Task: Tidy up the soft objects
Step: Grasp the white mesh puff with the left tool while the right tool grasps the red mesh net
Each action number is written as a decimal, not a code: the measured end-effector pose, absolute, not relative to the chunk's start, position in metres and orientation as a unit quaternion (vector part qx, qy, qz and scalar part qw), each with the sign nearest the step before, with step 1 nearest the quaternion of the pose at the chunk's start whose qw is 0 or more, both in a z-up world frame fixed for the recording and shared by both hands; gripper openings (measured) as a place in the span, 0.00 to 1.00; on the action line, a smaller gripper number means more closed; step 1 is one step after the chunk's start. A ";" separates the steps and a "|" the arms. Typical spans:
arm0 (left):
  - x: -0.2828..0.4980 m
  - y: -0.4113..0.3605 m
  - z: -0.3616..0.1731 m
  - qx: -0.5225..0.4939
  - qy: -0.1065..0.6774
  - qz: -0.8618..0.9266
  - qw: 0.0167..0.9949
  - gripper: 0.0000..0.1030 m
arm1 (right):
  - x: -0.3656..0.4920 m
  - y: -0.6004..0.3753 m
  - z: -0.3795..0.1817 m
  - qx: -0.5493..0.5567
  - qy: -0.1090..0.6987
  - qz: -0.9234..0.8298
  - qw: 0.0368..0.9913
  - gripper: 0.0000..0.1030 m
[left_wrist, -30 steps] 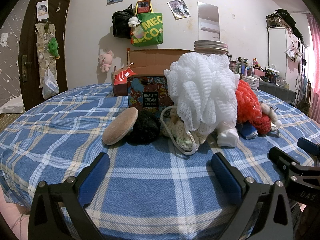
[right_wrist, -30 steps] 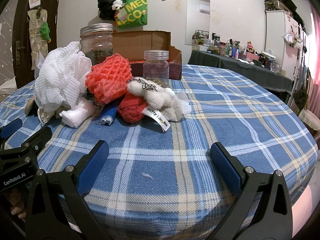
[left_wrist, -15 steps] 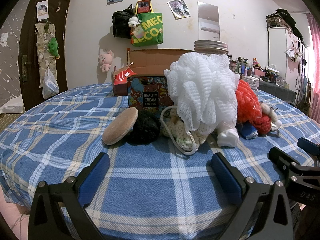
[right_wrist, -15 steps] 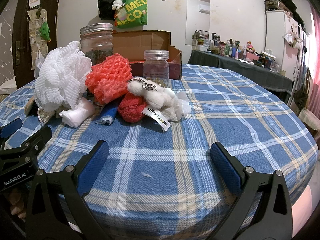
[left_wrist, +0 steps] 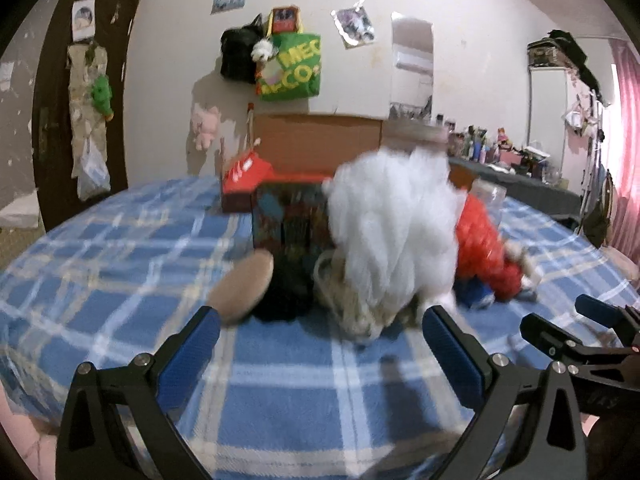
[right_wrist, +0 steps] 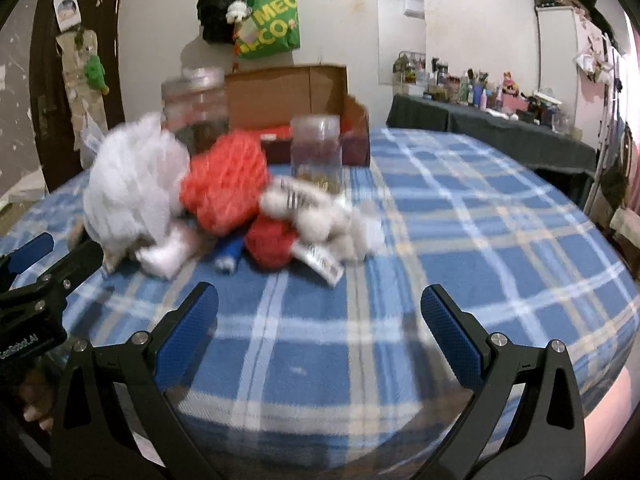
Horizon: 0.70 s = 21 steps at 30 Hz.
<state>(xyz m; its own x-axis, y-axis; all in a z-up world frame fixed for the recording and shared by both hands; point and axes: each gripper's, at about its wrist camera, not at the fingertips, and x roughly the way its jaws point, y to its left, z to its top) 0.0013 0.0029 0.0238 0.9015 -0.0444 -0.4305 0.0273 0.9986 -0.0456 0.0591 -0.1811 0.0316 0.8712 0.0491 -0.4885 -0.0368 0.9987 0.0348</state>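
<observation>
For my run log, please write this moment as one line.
left hand-held gripper: open, empty | right hand-held gripper: open, empty | white bath pouf: in pile on plaid cloth | views: blurred

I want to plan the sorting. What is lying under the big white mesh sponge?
Under the white mesh sponge a cream knitted item with a cord loop sticks out, and a small white roll lies at its base. Anything deeper is covered.

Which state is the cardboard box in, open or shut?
Open. The cardboard box has its flap standing up behind and its top uncovered, with a red interior showing. What it holds cannot be told.
</observation>
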 end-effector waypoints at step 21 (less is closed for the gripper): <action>0.044 -0.004 0.076 -0.004 0.221 -0.120 0.968 1.00 | 0.143 -0.189 0.083 0.050 0.292 0.232 0.927 0.98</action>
<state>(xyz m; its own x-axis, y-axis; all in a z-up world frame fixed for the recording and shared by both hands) 0.0442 -0.0038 0.0764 0.8740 -0.2338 -0.4260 0.2300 0.9713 -0.0611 0.1426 -0.1886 0.0831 0.7219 0.4582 -0.5186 -0.4001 0.8878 0.2275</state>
